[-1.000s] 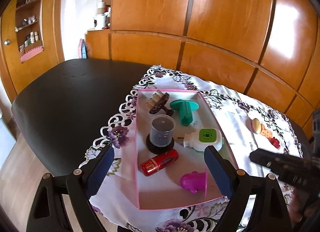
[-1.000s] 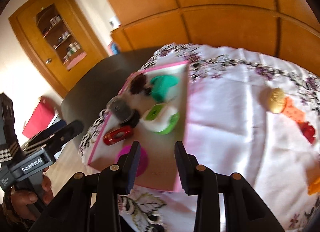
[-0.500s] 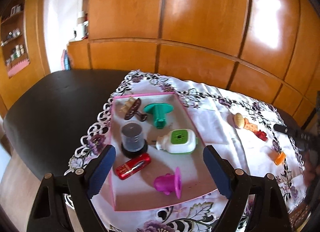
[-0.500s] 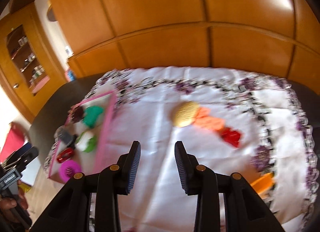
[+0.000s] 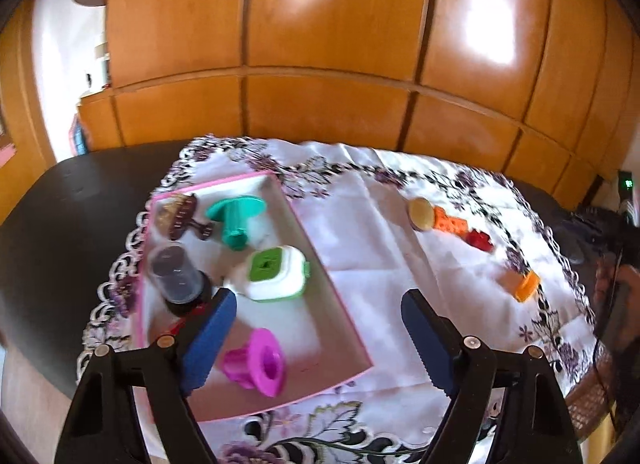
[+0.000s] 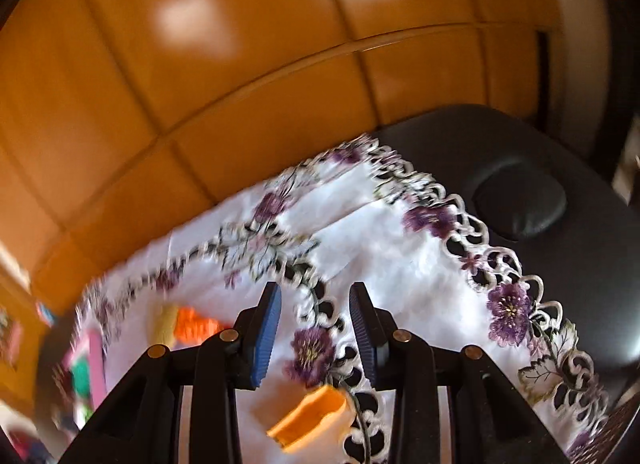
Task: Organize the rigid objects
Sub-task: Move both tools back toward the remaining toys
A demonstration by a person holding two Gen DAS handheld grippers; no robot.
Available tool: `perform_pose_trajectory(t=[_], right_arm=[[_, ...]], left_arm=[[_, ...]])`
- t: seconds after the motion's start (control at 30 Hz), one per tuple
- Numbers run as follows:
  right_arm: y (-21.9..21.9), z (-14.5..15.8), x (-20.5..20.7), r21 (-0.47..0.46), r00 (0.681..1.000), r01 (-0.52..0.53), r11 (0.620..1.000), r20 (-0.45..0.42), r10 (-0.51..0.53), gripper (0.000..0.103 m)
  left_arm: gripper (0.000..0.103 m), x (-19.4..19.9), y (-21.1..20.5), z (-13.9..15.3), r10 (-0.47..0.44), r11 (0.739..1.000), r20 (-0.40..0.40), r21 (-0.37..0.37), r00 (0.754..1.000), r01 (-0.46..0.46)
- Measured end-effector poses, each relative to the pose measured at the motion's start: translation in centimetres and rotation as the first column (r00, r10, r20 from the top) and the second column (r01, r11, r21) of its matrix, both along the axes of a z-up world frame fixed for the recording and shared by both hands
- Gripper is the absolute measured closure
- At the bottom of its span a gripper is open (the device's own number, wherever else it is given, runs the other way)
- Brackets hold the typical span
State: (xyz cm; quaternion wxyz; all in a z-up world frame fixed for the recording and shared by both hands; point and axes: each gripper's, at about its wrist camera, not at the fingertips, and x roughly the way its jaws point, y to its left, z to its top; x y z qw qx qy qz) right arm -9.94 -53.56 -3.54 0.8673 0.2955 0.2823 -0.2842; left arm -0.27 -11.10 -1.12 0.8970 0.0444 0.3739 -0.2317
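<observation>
On tablecloth point(image 6: 380, 248), orange piece point(image 6: 310, 416) below right gripper point(image 6: 314, 338).

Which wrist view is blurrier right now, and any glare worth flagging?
Right wrist view: heavy motion smear, tablecloth edge and orange piece streaked, left-edge items unreadable. Left wrist view: milder blur, tray contents still recognisable. Both: bright window glare patches on the wood panels, strong fisheye bowing.
</observation>
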Motion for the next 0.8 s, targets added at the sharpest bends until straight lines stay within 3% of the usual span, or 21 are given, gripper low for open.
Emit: perform_pose_trajectory(t=[0.07,0.37,0.63,0.73,0.8], right_arm=[[-0.3,-0.5,0.2,0.047,1.0,-0.013,0.999,-0.002,0.013,0.068],[0.5,-1.5,1.3,0.076,0.996,-0.072,0.994,-0.038,0.075,0.068],[0.3,-1.9,1.2,0.114,0.996,-0.08,0.99,-0.035,0.084,0.068],[0.3,-2.0,1.4,0.124,0.994,-0.094,0.988,-0.036,0.099,0.068],[0.5,-2.0,1.7,0.125,0.993,-0.105,0.987,-0.041,0.111,0.068]], left_arm=[[0.019,-0.2,-1.3,-0.4,-0.031,0.999,-0.015,0.013,0.999,0.031],[0.019,-0.9,-6.1,-2.1,-0.152,0.986,-0.064,0.052,0.986,0.156],[0.022,1.4,-10.2,-3.4,-0.158,0.983,-0.131,0.076,0.979,0.169],[0.031,3.2,-11.9,-4.0,-0.154,0.984,-0.176,0.066,0.972,0.168],[0.043,4.2,-13.1,-4.4,-0.159,0.983,-0.205,0.058,0.966,0.175]])
